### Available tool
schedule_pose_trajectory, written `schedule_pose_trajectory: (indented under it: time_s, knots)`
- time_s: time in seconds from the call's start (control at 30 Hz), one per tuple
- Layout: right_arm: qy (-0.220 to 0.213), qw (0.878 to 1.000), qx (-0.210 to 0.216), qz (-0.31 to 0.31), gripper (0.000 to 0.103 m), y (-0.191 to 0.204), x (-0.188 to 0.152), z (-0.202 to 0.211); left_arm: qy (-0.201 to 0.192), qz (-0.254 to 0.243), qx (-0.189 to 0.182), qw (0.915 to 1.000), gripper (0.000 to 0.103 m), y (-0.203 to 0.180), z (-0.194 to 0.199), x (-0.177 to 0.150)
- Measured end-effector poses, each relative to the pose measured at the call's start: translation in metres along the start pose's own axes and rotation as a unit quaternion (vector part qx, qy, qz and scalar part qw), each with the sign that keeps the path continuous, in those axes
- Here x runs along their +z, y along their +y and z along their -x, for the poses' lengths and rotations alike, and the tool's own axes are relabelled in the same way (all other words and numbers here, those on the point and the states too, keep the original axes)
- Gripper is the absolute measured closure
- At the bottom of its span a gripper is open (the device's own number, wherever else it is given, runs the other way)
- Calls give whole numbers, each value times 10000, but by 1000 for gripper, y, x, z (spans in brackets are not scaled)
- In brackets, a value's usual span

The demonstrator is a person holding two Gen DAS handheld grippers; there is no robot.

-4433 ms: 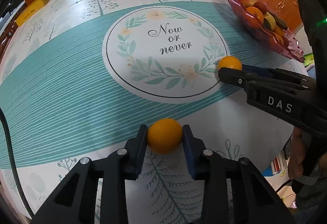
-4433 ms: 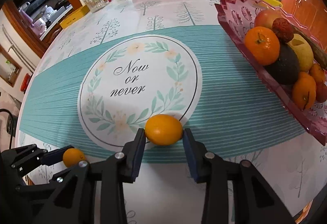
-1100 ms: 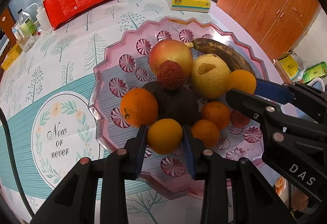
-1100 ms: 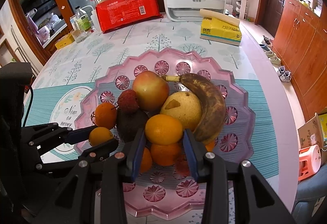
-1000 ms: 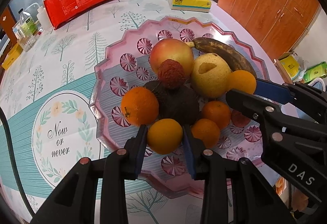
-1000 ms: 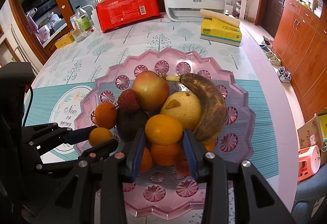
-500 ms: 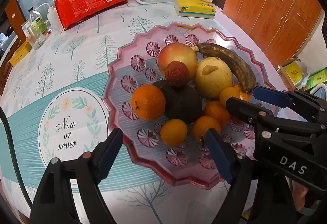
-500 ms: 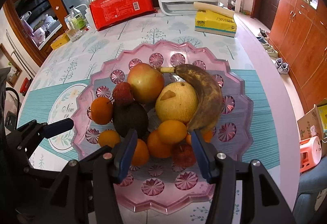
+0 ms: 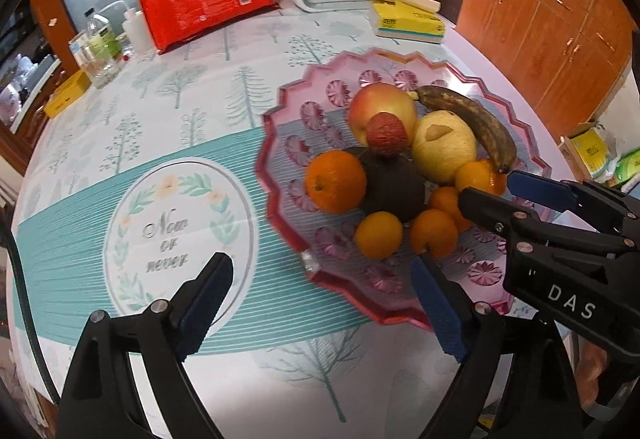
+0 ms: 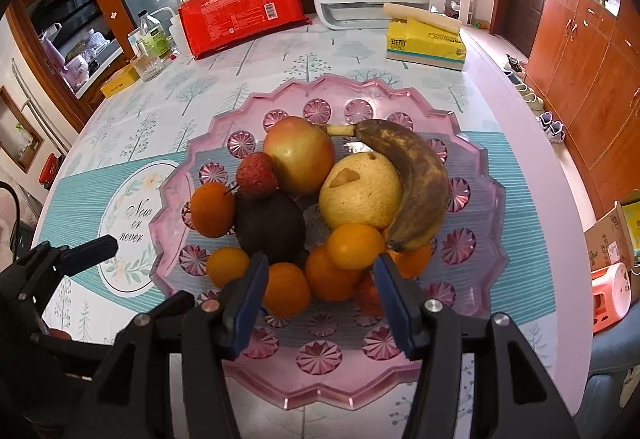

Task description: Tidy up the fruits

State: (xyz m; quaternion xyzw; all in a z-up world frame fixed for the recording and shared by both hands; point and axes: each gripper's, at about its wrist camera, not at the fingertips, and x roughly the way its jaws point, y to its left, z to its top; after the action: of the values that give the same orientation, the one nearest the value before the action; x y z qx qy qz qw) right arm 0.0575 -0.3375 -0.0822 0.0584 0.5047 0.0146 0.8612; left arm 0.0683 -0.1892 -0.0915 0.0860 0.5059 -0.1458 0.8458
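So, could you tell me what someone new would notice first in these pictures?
The pink scalloped fruit plate piled with fruit stands out at the table's middle: a browned banana curls round a yellow pear, small oranges in front. Behind it lies a red package, and both black grippers hang open at the plate's near edge.

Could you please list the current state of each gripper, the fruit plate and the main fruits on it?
left gripper: open, jaws just opened, nothing between them.
right gripper: open, jaws just opened, no pads on fruit.
pink plate: flat on the table, loaded with fruit.
banana: browned, lying against the pear.
small orange: released, resting on the plate.
apple: whole, in the pile.
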Motion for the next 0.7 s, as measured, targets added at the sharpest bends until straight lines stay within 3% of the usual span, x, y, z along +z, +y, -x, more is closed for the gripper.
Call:
schedule_pose_trajectory:
  time_s: [0.53, 0.7]
  knots:
    - [-347, 9993, 47, 155, 48, 47, -20, 51, -392, 283, 415, 9980, 11, 49, 77, -27]
    - [-500, 9981, 149, 317, 48, 67, -25, 80, -517, 280, 437, 9973, 6, 60, 107, -29]
